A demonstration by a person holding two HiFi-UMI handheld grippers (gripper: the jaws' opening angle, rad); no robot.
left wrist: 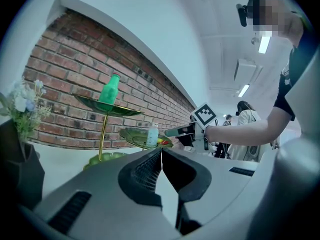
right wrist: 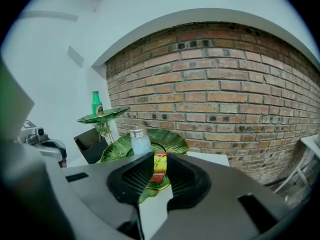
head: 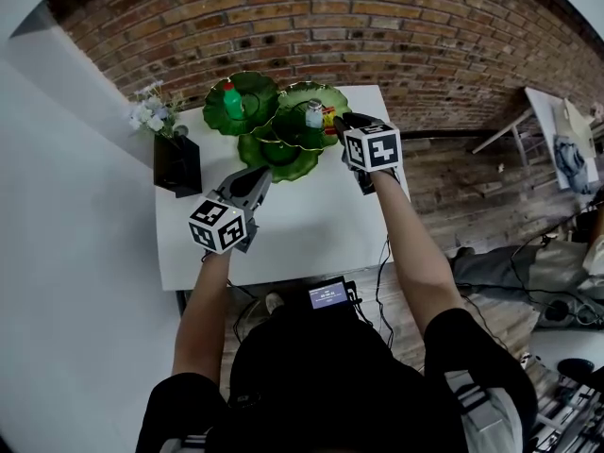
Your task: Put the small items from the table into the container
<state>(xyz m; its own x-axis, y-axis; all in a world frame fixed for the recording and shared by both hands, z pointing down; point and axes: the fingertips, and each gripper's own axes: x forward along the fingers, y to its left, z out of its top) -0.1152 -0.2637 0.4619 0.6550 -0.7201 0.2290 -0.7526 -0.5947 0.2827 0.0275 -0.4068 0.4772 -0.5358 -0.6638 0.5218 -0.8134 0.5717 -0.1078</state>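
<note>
**Q:** What stands on the desk (head: 311,220), and how many of each?

**A:** There is one tiered stand (left wrist: 103,134) at the far edge, carrying three green leaf-shaped trays. One black vase (head: 176,163) stands at the far left and holds pale flowers (head: 151,111). Two grippers are held over the desk, one in each hand.

**Q:** What do the trays contain?

**A:** The top tray (head: 259,91), far left, holds one green bottle (head: 231,100), which stands upright. The right tray (right wrist: 172,140) holds two items. One is a clear shaker (right wrist: 140,141) with a pale cap, upright. The other is a yellow-and-red packet (right wrist: 159,163) at the tray's near rim. The low tray (head: 279,159) lies nearest, partly under the other two.

**Q:** How do the jaws stand?

**A:** The left gripper (left wrist: 161,151) hangs over the desk, on the near left of the stand. Its jaws are pressed together with nothing between them. The right gripper (right wrist: 160,160) reaches to the near rim of the right tray. Its jaws stand a little apart, and the packet stands in the gap between them with its lower end on the tray's rim. Whether the pads touch the packet cannot be told.
</note>
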